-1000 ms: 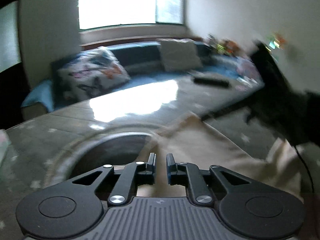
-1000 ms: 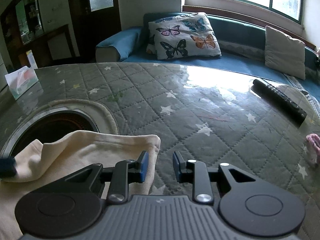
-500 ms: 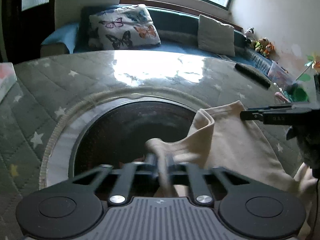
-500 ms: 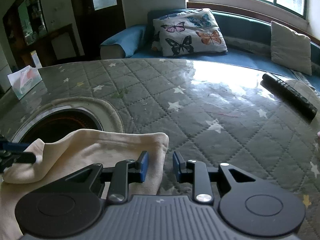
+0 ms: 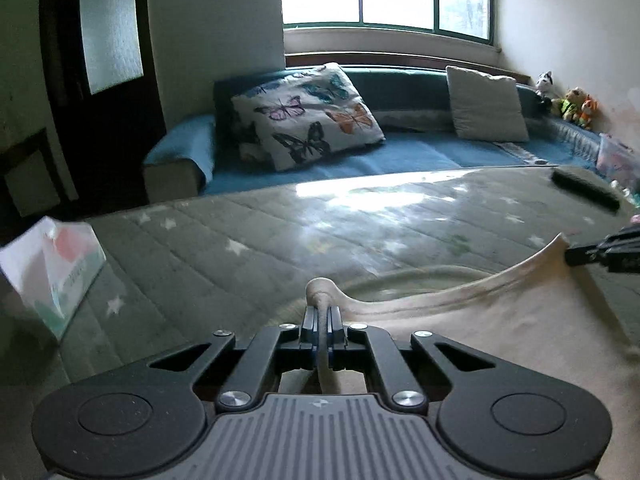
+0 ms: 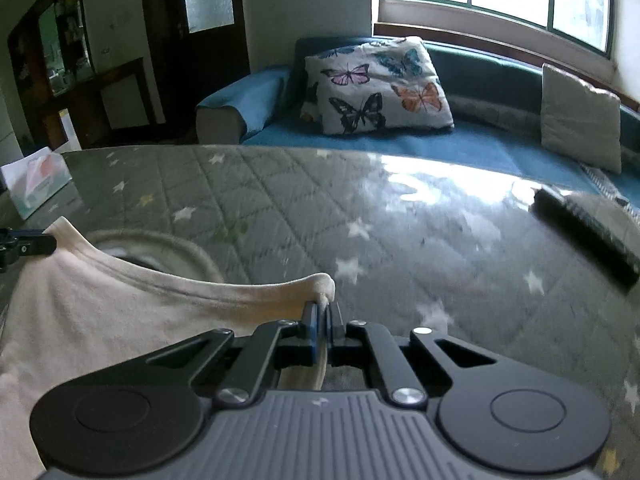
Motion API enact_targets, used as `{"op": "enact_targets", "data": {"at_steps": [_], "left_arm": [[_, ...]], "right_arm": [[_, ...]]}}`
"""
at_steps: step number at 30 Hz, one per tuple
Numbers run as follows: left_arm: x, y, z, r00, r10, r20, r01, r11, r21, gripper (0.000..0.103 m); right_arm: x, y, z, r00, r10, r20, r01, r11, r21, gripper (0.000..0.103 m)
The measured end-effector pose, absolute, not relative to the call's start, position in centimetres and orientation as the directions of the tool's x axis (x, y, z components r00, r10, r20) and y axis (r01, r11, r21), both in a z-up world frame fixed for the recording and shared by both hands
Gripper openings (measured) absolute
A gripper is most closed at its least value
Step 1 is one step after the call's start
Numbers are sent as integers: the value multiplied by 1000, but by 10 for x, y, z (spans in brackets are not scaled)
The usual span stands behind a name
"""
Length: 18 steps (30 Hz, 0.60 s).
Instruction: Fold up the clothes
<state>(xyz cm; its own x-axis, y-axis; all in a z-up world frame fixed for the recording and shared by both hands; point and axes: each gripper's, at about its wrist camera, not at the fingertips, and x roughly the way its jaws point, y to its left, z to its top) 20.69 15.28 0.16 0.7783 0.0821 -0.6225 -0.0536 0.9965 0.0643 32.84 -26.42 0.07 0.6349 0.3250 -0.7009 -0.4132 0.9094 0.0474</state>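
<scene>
A cream garment [image 5: 500,328] hangs stretched between my two grippers above the quilted grey table [image 5: 280,232]. My left gripper [image 5: 322,314] is shut on one top corner of it, a nub of cloth poking out past the jaws. My right gripper [image 6: 323,310] is shut on the other top corner of the garment [image 6: 120,312]. Each gripper shows at the edge of the other's view, the right one in the left wrist view [image 5: 600,250] and the left one in the right wrist view [image 6: 24,244]. The top hem sags between them.
A tissue box [image 5: 52,268] stands at the table's left. A black remote [image 6: 584,228] lies at the right. A round opening [image 6: 152,248] in the table lies under the garment. A blue sofa [image 5: 400,156] with a butterfly pillow [image 5: 308,116] is behind.
Both grippers have closed on the garment's top corners and lifted it, pulling the hem taut between them. Before, the right gripper was open beside the cloth lying on the table.
</scene>
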Motion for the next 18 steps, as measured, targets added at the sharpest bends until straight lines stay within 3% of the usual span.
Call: {"op": "enact_targets", "data": {"at_steps": [9,11,15,18], "left_arm": [[222,155,-15,729,103,-676,-61,995,85,12],[216,152,-12,730,99,-676,-51,995,91,23],[190,134,-2,738,64,-672,10,994,106,30],[166,115,1,741,25,-671,72,991,116,40]], "right_arm": [[345,-260,-2,624,291,-725,-411,912,12,13],[333,-260,7,621,299,-724,-435,901,-1,15],[296,-255,30,614,331,-717,-499,866,-27,16],[261,-247,43,603,352,-716,-548,835,-51,28]]}}
